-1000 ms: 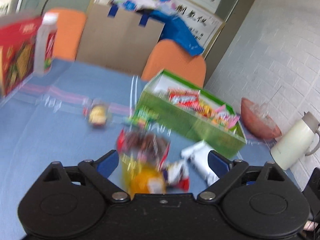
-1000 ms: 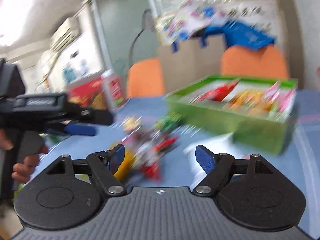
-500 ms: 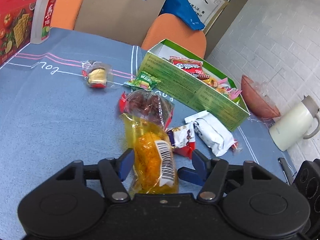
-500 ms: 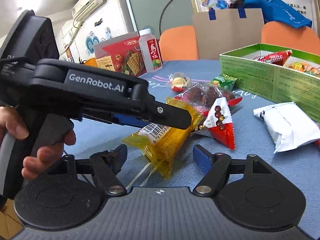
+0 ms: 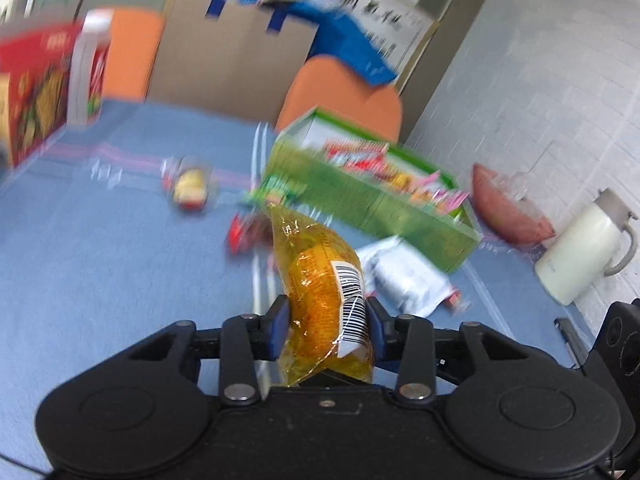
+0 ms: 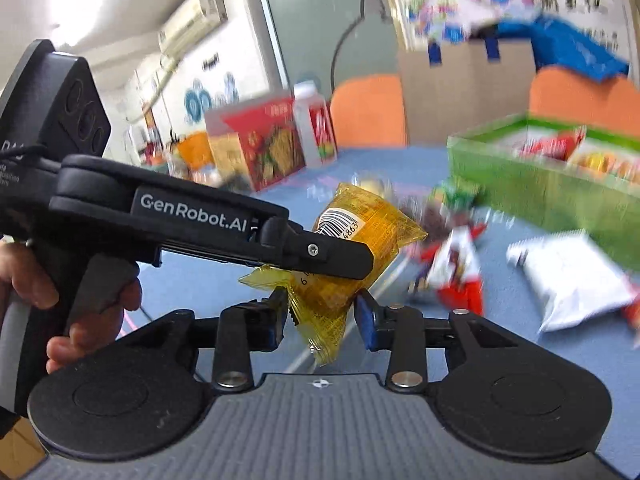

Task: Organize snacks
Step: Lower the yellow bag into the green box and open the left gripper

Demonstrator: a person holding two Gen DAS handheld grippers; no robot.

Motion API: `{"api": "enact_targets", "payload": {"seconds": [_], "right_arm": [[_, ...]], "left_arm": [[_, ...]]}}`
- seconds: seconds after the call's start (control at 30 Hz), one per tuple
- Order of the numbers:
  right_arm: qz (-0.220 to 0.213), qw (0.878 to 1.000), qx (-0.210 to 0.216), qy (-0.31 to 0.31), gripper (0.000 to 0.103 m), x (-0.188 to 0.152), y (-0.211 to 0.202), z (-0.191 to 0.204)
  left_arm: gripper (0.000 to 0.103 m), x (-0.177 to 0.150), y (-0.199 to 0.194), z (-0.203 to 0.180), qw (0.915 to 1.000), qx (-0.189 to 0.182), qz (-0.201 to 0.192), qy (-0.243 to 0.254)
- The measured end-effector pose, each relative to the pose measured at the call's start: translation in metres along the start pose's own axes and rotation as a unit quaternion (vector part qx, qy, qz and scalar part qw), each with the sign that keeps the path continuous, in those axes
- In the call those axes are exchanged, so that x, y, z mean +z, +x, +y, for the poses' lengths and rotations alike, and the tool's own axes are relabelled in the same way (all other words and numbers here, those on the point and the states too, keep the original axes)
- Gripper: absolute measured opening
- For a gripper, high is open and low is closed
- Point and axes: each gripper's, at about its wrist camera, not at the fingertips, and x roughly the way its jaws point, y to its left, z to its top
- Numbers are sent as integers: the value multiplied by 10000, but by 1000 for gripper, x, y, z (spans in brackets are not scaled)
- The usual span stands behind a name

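Lifted off the blue tablecloth [image 5: 100,272] now, the yellow snack packet [image 5: 324,296] hangs clamped in the left gripper [image 5: 326,330], near the green box [image 5: 380,204]. Right gripper [image 6: 322,318] jaws stand apart around its lower end.

A: What's on the table [image 5: 100,264]?
B: I see blue cloth w/ pink stripes. Green snack box [image 5: 372,204] at right, white pouch [image 5: 404,280] in front of it, red packets [image 6: 456,272] mid-table, a small yellow-red snack [image 5: 190,190] apart.
A: Far left?
B: Red cracker box [image 5: 34,92], bottle [image 5: 90,80] beside it.
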Motion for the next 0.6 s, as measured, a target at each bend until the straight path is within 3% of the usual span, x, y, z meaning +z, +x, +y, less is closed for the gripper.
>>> {"api": "enact_targets", "payload": {"seconds": [0.23,0.6], "right_arm": [[-672,9967,-440,-81,64,24,-25,-25],[-1188,9847,-1275,36,63,49,-33,-110]], "left_arm": [[81,34,19,-37,9982,-393,-313,319],[81,90,114,-85,9930,-1029,-269,519]]}}
